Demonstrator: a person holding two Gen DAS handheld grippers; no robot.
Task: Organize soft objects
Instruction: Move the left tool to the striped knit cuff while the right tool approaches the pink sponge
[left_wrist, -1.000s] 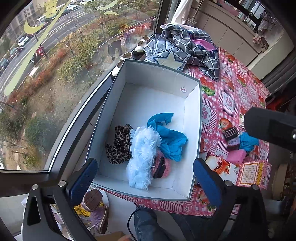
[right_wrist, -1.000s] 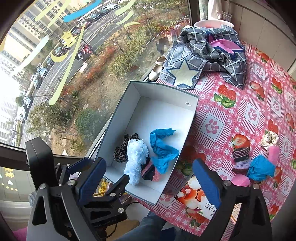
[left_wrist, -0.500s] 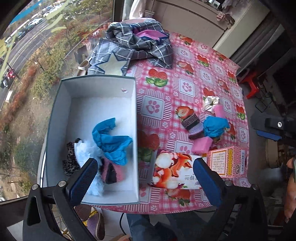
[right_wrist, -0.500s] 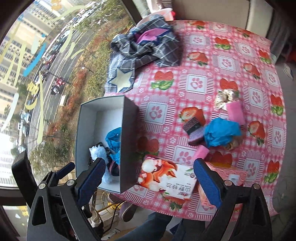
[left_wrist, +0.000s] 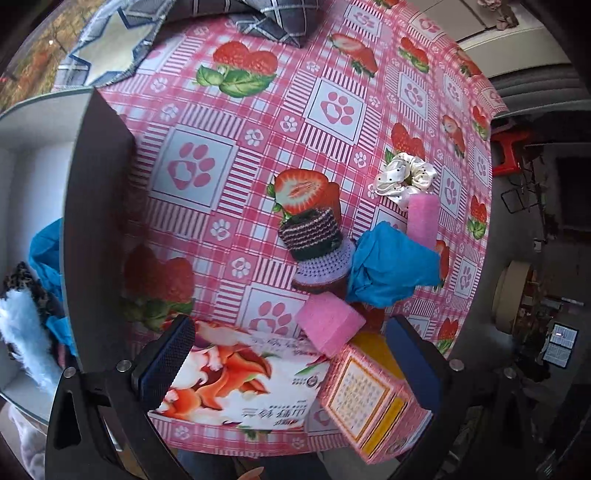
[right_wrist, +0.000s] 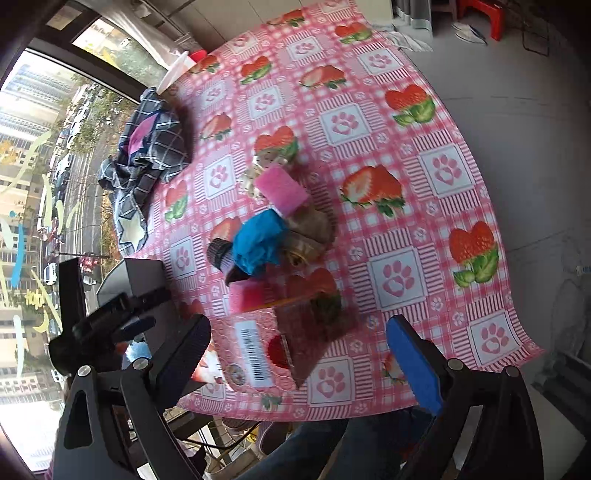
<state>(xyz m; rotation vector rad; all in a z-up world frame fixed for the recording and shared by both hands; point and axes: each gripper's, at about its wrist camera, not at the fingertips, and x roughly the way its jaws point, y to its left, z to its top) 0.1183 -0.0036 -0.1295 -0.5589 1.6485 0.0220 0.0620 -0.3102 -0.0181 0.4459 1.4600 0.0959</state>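
Left tongs wide, empty, nearer pile. Pink sponge on tabletop just ahead, between tips, slightly right. Right tongs wide, empty, farther back. Box left.

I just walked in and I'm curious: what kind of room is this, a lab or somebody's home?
Most likely a home, high up in an apartment block. A strawberry-print tablecloth covers the table, a crumpled plaid garment lies on it, and the big window looks down on streets and towers.
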